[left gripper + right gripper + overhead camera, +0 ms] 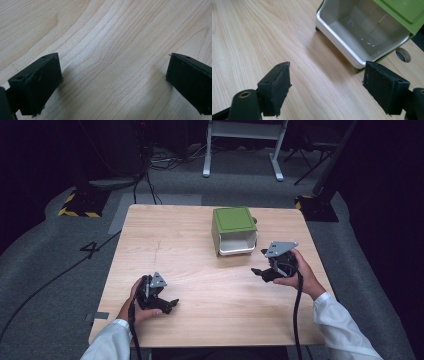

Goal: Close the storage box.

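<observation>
A green box (233, 220) with a white drawer (237, 243) pulled out toward me stands on the wooden table (200, 280) at the middle back. The drawer (362, 30) looks empty inside. My right gripper (261, 270) is held just right of and below the drawer, open, its jaws wide apart with nothing between them (327, 85). At the front left of the table my left gripper (172, 304) rests low, also open, bare wood showing between its jaws (113, 80).
A round hole (403, 55) is cut in the tabletop beside the box. Beyond the table lie grey carpet, cables, a white frame leg (206, 167) and a yellow-black striped stand base (80, 210).
</observation>
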`<state>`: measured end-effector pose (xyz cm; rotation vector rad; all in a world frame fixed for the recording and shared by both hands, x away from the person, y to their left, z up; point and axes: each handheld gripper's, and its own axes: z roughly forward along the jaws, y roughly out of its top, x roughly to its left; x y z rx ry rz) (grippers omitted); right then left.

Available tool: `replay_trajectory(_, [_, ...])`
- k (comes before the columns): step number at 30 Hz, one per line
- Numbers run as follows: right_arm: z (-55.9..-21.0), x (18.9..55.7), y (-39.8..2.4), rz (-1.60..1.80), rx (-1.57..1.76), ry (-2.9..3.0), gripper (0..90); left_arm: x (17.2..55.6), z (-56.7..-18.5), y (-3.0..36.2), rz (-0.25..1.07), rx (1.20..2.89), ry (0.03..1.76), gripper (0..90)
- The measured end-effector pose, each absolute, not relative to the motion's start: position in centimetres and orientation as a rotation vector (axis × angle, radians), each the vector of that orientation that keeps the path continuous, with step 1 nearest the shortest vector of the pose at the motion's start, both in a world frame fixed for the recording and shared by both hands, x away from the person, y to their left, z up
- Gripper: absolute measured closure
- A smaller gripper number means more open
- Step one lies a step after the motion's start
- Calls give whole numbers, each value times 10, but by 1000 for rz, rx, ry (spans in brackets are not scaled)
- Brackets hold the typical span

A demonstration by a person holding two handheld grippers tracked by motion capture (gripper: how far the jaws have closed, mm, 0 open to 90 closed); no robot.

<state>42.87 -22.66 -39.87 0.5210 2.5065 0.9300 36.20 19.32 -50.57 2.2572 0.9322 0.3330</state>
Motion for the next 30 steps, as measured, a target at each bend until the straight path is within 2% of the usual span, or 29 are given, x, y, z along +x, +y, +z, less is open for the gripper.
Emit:
replay_trajectory(8, [-407,415,-242,899,560,2501,221,362,-506,193,334,2257,932,4])
replay_trajectory(30, [-441,382,-320,802,718,2468,203,361,-506,193,335,2258,939,4])
